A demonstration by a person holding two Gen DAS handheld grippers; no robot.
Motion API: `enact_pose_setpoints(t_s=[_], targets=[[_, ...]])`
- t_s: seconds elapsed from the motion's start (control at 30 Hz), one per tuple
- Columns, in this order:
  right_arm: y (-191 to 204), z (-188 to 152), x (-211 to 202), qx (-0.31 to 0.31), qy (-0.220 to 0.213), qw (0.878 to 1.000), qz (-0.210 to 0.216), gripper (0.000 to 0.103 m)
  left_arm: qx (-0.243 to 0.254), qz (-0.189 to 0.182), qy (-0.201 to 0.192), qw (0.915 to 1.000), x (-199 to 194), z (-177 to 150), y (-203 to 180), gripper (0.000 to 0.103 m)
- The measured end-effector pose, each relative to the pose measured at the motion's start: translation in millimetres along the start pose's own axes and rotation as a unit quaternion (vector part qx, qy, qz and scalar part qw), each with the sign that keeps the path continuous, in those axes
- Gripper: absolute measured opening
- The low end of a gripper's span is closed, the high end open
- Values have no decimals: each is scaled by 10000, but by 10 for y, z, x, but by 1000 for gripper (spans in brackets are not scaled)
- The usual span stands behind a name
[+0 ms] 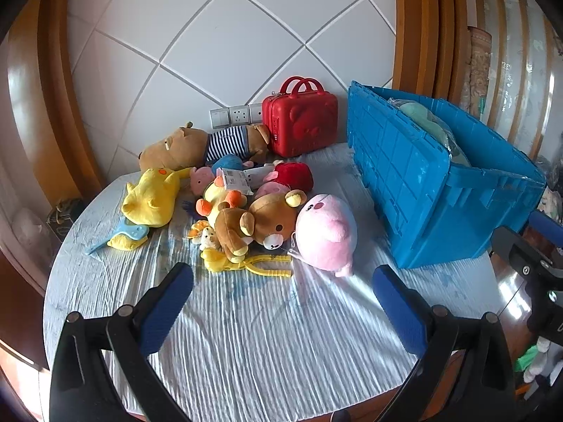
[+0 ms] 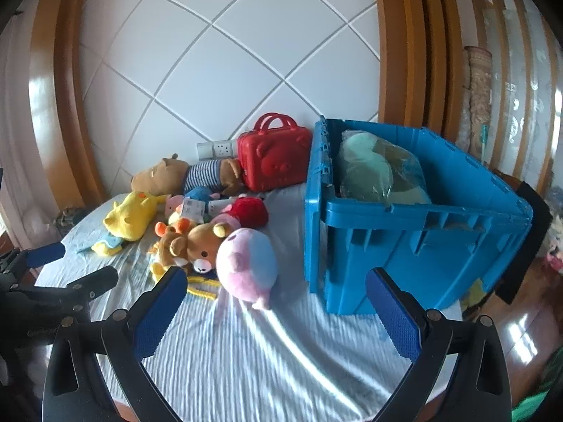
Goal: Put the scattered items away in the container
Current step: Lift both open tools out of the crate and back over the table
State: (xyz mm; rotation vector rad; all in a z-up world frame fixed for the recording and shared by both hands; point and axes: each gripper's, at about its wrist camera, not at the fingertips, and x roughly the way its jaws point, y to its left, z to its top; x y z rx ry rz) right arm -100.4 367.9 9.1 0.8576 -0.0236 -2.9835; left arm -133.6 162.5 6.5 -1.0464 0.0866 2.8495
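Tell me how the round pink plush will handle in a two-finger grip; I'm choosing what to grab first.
The pink plush looks soft and stuffed, so it would probably squash between the fingers rather than slip. It seems light for its bulk. Being rounded, it may roll on the wrinkled cloth if nudged. The left gripper is open wide.

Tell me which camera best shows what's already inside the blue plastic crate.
The right wrist view: it looks into the blue plastic crate, showing a green plush in a clear bag. The left wrist view shows mostly the crate's outer wall, with the bag's top peeking over the rim.
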Motion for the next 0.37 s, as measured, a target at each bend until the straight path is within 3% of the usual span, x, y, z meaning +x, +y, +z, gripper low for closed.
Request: enact_pose_setpoints(t_s=[0.37], targets=[[17,3,-123,-42,-90,9999,-24,103,-65,-46,-194,9998,-148,-19,23,103]])
